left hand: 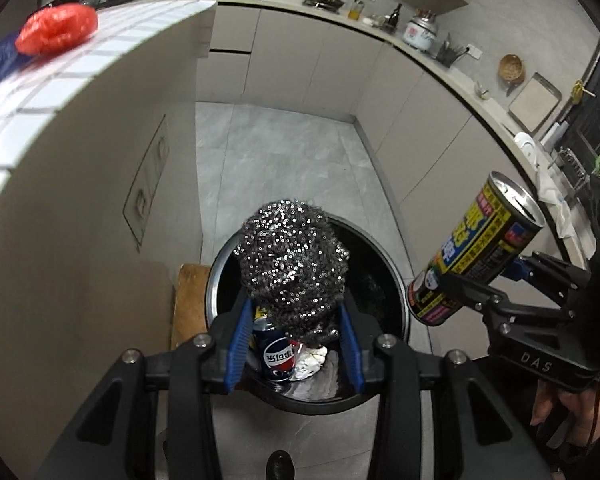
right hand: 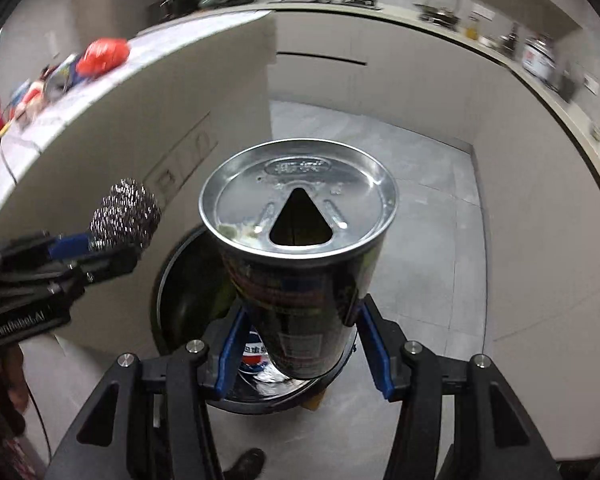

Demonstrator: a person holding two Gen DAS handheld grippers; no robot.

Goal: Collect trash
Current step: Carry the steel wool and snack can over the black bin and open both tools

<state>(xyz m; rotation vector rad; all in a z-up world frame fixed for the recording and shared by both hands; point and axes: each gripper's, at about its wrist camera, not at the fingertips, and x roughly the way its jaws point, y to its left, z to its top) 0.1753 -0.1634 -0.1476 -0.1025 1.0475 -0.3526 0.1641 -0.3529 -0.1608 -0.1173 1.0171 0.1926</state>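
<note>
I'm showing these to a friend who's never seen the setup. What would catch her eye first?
The glittering steel scourer clamped in the left gripper, right over the open bin. Next, the opened can gripped in the right gripper, also above the bin. A Pepsi can already lies inside.

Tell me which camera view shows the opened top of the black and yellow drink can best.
The right wrist view: the black and yellow drink can faces the lens, its opening unobstructed. The left wrist view shows it side-on, top rim only.
</note>
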